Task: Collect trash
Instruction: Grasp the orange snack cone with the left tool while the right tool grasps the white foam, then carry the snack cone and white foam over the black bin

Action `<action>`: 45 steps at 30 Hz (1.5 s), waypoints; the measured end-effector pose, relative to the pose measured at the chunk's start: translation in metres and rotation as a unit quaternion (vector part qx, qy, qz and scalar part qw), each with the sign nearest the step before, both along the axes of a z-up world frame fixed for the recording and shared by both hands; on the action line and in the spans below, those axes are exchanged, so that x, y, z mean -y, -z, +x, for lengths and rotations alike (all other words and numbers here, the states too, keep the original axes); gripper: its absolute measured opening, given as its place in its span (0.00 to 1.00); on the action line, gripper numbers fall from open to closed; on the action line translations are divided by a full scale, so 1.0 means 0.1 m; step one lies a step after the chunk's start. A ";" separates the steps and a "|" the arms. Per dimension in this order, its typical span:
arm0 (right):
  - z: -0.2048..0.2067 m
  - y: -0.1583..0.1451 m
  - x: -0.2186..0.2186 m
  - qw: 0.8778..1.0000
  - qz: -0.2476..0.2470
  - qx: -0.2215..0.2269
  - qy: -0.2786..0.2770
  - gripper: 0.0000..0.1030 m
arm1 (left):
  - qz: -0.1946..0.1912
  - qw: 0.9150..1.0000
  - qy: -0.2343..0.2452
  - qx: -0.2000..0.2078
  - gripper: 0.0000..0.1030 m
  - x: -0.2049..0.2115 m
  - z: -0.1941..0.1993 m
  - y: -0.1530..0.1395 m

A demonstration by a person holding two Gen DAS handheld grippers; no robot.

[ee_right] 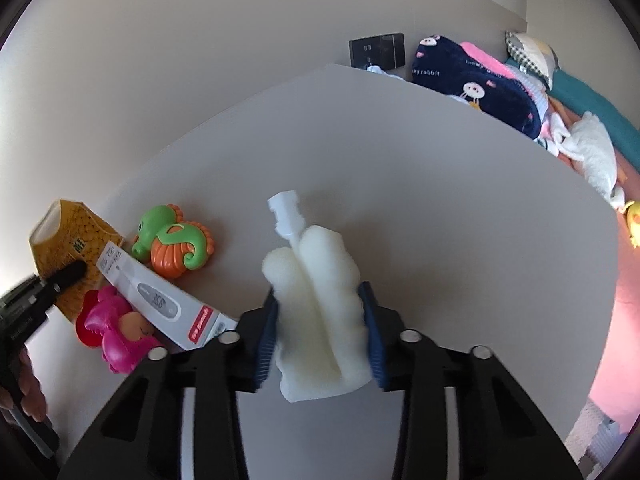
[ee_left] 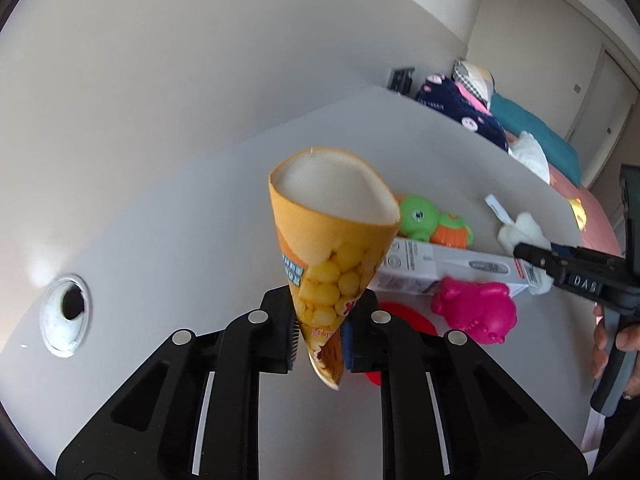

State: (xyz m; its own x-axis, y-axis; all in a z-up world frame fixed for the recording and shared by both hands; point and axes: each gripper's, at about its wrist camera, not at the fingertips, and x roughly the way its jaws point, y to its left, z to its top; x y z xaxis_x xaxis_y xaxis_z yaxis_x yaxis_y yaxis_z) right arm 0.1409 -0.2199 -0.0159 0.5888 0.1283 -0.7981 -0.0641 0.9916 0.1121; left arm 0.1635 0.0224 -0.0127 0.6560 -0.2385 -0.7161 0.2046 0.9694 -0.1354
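On the pale grey table [ee_left: 168,216], near its front edge, the left gripper [ee_left: 319,338] pinches the narrow tip of an orange cone-shaped snack wrapper [ee_left: 332,252], its pads pressed tight against the paper from either side. The cone's long axis runs up and away from the fingers, the pointed end low between the pads and the wide open mouth tilted upward toward the wall, showing a pale inside. To its right the right gripper [ee_right: 320,330] is closed on a white foam brush head [ee_right: 316,312], the blue pads [ee_right: 266,340] squeezing the soft foam on both flanks. The brush head's long axis points away from the fingers across the table, with its short white plastic stem [ee_right: 286,212] leading at the far end and the foam's blunt end nearest the camera. In the left wrist view that gripper reaches in from the right edge, a hand [ee_left: 612,344] wrapped around its handle. Between the two grippers lie a thermometer box [ee_right: 168,300], a green and orange seahorse toy [ee_right: 172,240], a pink toy [ee_right: 120,340] and a red disc [ee_left: 404,316] partly hidden beneath the others. A round cable hole [ee_left: 66,314] sits in the tabletop at the left. Beyond the table's far edge a bed [ee_right: 592,92] carries a navy blanket [ee_right: 472,80] with a rabbit print.
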 end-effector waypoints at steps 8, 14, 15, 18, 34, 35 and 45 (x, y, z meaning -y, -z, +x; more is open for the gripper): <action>-0.14 -0.10 0.06 1.000 0.004 0.017 0.003 0.28 | 0.018 0.999 -0.007 0.029 0.13 0.05 -0.10 -0.14; -0.31 -0.21 0.18 0.999 0.018 0.029 0.008 0.28 | 0.021 0.999 -0.013 0.045 0.13 0.08 -0.18 -0.22; -0.32 -0.22 0.19 0.999 0.018 0.030 0.009 0.28 | 0.020 0.999 -0.012 0.047 0.13 0.09 -0.20 -0.24; -0.42 -0.27 0.25 0.999 0.020 0.034 0.014 0.28 | 0.016 0.998 -0.009 0.052 0.13 0.11 -0.30 -0.30; -1.13 -0.54 0.57 0.997 0.029 0.060 0.037 0.28 | -0.005 0.996 0.046 0.070 0.13 0.64 -0.79 -0.58; -1.17 -0.55 0.59 0.997 0.029 0.061 0.038 0.28 | -0.005 0.996 0.050 0.070 0.13 0.68 -0.82 -0.58; -1.61 -0.61 0.87 0.995 0.033 0.069 0.059 0.29 | -0.006 0.993 0.099 0.071 0.13 1.16 -1.16 -0.64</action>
